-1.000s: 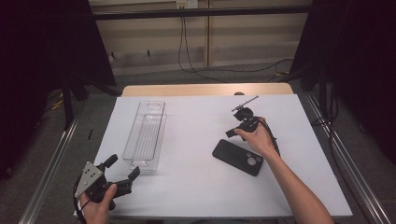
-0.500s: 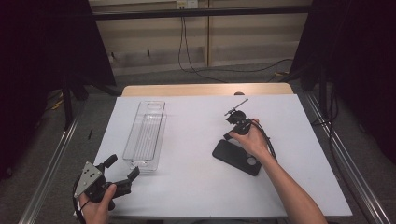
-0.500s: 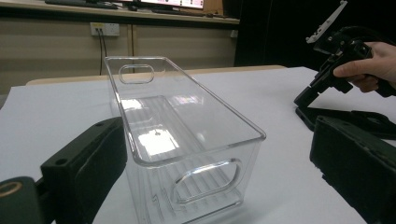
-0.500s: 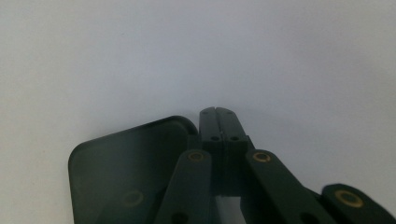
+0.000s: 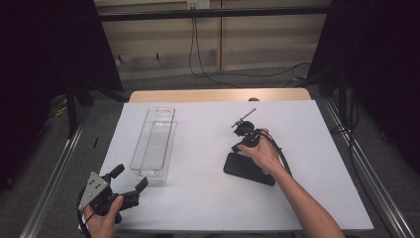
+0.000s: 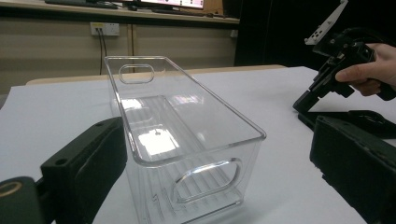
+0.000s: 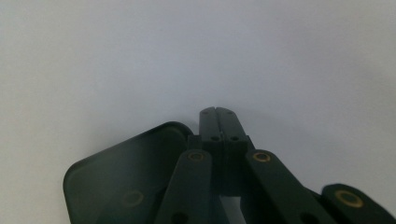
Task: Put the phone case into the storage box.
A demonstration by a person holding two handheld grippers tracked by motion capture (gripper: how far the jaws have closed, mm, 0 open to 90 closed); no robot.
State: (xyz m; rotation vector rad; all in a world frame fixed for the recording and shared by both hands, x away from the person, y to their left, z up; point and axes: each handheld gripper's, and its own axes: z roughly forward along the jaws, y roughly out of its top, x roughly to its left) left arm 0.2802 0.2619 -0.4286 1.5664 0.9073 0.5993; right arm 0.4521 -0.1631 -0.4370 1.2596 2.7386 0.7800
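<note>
Phone case [image 5: 248, 169], black and flat, lies on the table [image 5: 198, 198] just beneath the right gripper [image 5: 236, 147], whose jaws are pressed together, empty.

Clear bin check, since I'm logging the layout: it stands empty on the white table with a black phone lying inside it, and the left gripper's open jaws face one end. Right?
Not quite. The clear bin is empty; the black phone lies flat on the white table apart from it, under the right gripper, as the high view shows. The left gripper does face one end with open jaws.
</note>
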